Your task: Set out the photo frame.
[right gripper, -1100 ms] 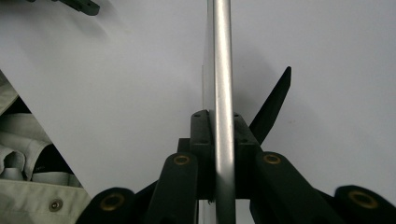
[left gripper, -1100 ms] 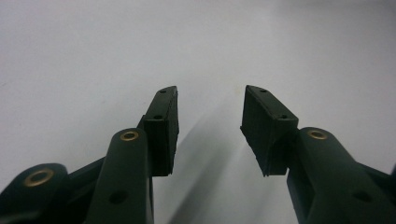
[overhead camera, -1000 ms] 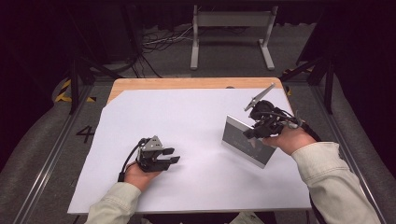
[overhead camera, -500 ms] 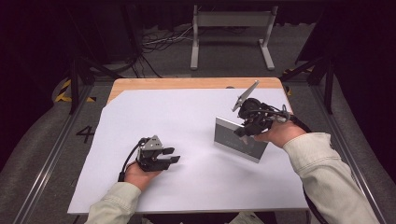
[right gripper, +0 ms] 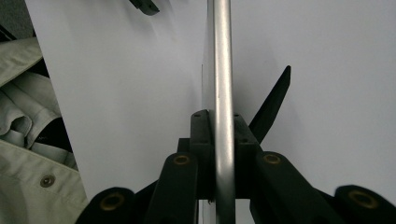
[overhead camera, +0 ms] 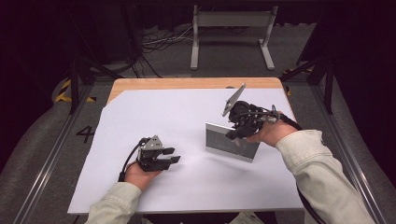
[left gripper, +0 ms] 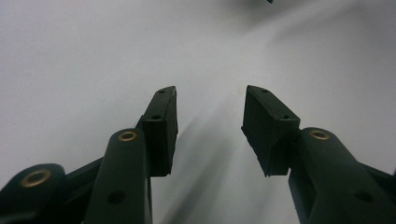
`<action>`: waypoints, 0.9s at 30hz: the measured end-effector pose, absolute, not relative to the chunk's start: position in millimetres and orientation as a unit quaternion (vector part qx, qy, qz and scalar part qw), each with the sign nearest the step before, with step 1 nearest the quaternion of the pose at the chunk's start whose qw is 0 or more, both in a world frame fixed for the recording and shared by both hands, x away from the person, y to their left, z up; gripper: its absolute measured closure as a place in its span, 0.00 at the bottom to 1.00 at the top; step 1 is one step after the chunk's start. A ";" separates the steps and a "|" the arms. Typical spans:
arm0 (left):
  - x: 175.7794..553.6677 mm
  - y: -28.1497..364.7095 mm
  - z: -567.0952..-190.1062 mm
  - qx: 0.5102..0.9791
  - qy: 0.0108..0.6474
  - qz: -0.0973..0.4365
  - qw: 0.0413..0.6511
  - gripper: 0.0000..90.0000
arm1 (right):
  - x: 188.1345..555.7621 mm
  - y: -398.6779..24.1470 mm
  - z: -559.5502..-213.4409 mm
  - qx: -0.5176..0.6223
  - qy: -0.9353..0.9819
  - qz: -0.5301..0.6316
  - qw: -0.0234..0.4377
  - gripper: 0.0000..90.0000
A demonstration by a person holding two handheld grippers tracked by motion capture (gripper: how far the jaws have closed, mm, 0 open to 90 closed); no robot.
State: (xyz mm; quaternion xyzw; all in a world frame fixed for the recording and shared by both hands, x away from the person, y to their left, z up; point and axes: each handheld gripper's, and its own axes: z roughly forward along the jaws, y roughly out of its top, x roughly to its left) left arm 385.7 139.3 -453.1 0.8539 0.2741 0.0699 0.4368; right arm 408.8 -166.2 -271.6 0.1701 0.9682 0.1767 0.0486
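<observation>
High view: right tongs (overhead camera: 235, 134) clamped on upright metal frame (overhead camera: 231, 142); left tongs (overhead camera: 175, 159) apart, empty, above white sheet (overhead camera: 154, 112).

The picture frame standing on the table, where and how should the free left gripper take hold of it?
Grip the picture frame on its top metal rim, coming down from above. It stands about upright on the white table sheet, so that thin rim is exposed. The right gripper already clamps the rim near the right end, so the left gripper, jaws open, is probably best placed on the rim's free left end.
</observation>
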 end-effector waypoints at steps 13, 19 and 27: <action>386.0 138.2 -453.8 0.853 0.275 0.067 0.437 0.62 | 410.1 -148.3 -277.9 0.120 0.976 0.175 0.043 0.92; 386.1 137.5 -454.1 0.853 0.277 0.067 0.438 0.62 | 411.2 -143.4 -282.5 0.098 0.980 0.168 0.040 0.92; 386.2 137.9 -453.8 0.854 0.275 0.066 0.437 0.61 | 412.1 -138.1 -287.3 0.072 0.983 0.163 0.033 0.92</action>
